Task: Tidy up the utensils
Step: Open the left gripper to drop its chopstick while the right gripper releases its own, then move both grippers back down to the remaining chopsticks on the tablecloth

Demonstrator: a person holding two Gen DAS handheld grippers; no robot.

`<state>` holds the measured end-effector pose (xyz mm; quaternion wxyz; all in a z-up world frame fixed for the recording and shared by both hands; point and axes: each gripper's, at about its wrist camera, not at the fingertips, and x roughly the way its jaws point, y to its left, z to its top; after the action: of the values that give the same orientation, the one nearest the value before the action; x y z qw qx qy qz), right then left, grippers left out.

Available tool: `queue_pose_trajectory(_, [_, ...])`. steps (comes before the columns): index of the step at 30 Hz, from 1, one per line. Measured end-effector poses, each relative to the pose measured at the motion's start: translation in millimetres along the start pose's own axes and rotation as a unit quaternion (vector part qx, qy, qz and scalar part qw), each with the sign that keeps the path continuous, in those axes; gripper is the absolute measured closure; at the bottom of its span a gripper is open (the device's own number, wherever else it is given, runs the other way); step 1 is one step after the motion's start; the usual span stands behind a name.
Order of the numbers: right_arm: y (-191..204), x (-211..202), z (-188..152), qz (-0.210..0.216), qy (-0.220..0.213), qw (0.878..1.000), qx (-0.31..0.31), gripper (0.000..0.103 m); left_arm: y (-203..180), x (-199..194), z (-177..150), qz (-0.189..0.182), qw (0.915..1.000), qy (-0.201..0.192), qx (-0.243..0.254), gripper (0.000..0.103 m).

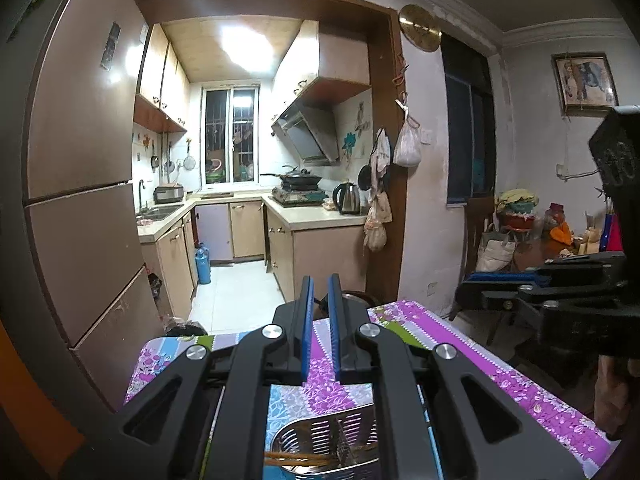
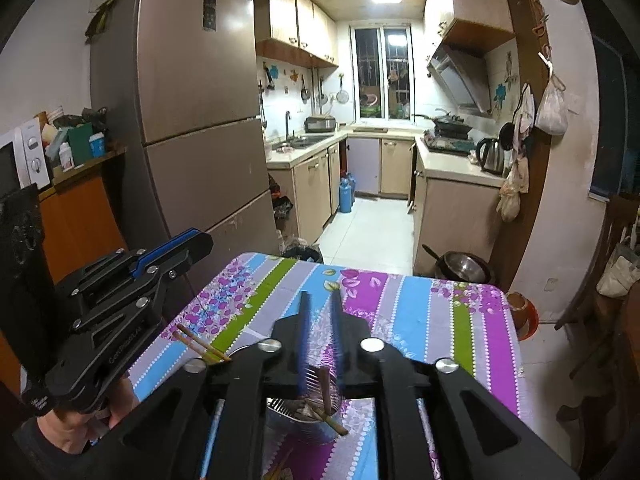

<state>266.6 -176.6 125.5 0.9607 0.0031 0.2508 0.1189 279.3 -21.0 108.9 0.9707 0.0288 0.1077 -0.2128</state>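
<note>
A perforated steel utensil holder (image 1: 320, 436) lies on the floral tablecloth (image 1: 500, 364), below my left gripper (image 1: 321, 280), with brown chopsticks (image 1: 300, 458) across it. My left gripper is held above the table with a narrow gap between its blue pads and nothing in it. In the right wrist view the holder (image 2: 304, 420) sits under my right gripper (image 2: 321, 296), with a chopstick (image 2: 325, 390) standing in it and others (image 2: 202, 344) sticking out to the left. The right gripper is slightly open and empty. The left gripper (image 2: 192, 246) shows at left.
The table (image 2: 400, 300) ends toward a kitchen doorway. A tall fridge (image 2: 188, 100) stands at left. A steel pot (image 2: 466, 268) sits beyond the table's far right corner. A wooden chair (image 2: 616, 280) and clutter are at right.
</note>
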Motion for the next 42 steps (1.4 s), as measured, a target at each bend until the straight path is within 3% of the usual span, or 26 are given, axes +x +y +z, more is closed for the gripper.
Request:
queue_pose_trajectory(3, [-3.4, -38.7, -6.5, -0.005, -0.03, 1.0, -0.003, 0.068, -8.9, -7.2, 5.7, -0.01, 0.9999, -0.007, 0.011, 0.092])
queue_pose_trajectory(9, [1.9, -118.6, -40.9, -0.001, -0.093, 0.995, -0.018, 0.065, -31.5, -59.6, -2.4, -0.019, 0.9973, -0.027, 0.066, 0.062])
queue_pose_trajectory(13, [7.1, -157.2, -108.3, 0.012, -0.125, 0.992, -0.007, 0.065, -32.3, -115.9, -43.3, -0.022, 0.9966, -0.018, 0.077, 0.055])
queue_pose_trajectory(16, [12.9, -167.3, -170.1, 0.008, -0.118, 0.993, -0.001, 0.065, -31.2, -144.7, -85.6, -0.025, 0.9976, 0.007, 0.065, 0.051])
queue_pose_trajectory(21, [19.8, -164.2, -273.0, -0.005, -0.07, 0.997, 0.025, 0.065, -44.3, -173.9, -169.6, -0.019, 0.996, 0.066, 0.057, 0.051])
queue_pose_trajectory(26, [26.6, -167.5, -336.1, -0.034, -0.046, 0.997, 0.044, 0.065, -38.7, -198.6, -247.7, -0.002, 0.9931, 0.115, 0.02, 0.051])
queue_pose_trajectory(28, [33.5, -169.6, -348.5, -0.04, -0.041, 0.998, 0.038, 0.065, -37.5, -209.7, -274.7, 0.022, 0.9919, 0.121, 0.033, 0.051])
queue_pose_trajectory(30, [39.3, -168.6, -358.1, -0.042, -0.032, 0.998, 0.032, 0.065, -33.9, -213.9, -289.6, 0.014, 0.9901, 0.139, 0.012, 0.054])
queue_pose_trajectory(38, [50.2, -162.5, -378.5, -0.031, -0.009, 0.999, 0.042, 0.065, -56.0, -203.9, -316.4, 0.015, 0.9868, 0.153, 0.052, 0.083])
queue_pose_trajectory(42, [49.2, -169.7, -382.2, -0.038, -0.017, 0.998, 0.037, 0.065, -59.6, -203.0, -326.5, 0.03, 0.9868, 0.149, 0.056, 0.083])
